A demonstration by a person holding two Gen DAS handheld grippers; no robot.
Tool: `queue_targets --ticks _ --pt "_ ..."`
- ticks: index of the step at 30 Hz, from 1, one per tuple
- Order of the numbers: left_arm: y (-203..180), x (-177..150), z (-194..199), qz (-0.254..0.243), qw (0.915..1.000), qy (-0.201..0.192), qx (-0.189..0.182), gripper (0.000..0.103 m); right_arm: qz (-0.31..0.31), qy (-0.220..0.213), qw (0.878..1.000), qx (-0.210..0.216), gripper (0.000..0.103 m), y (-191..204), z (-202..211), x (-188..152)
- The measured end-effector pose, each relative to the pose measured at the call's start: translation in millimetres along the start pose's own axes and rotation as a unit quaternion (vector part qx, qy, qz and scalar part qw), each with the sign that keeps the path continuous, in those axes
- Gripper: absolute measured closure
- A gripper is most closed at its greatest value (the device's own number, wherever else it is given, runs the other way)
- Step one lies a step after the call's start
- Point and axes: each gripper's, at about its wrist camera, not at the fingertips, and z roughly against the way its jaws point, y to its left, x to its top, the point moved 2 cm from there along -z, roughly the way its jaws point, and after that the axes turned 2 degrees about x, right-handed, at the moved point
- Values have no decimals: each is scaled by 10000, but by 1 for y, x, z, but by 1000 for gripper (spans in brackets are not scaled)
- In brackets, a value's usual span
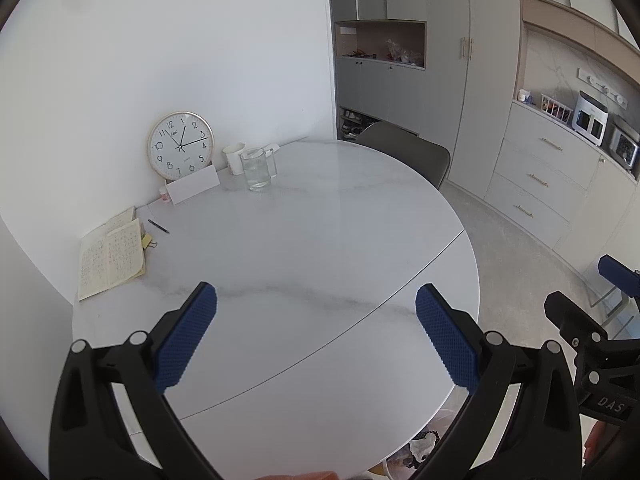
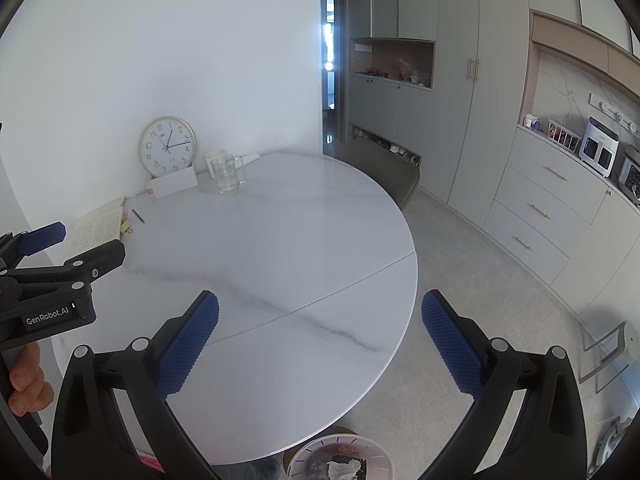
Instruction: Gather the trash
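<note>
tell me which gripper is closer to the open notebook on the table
Left. The left gripper hangs over the table's near edge on the open notebook side; the right gripper sits further right, toward the table's floor-side rim. Both are open and well short of it.

1. A round white table (image 1: 304, 240) with grey streaks lay under the open left gripper (image 1: 316, 336).
2. Far ahead stood a clock (image 1: 181, 145), a white card (image 1: 193, 184), a white mug (image 1: 234, 157) and a glass jug (image 1: 256, 168).
3. Ahead and left lay an open notebook (image 1: 110, 258), a pen (image 1: 159, 226) and a clip (image 1: 149, 243).
</note>
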Motion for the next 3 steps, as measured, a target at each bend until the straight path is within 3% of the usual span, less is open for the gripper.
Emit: queue_targets --ticks 3 --pt "0 0 0 -11 10000 -5 3 7 -3 1 10000 -2 2 0 0 0"
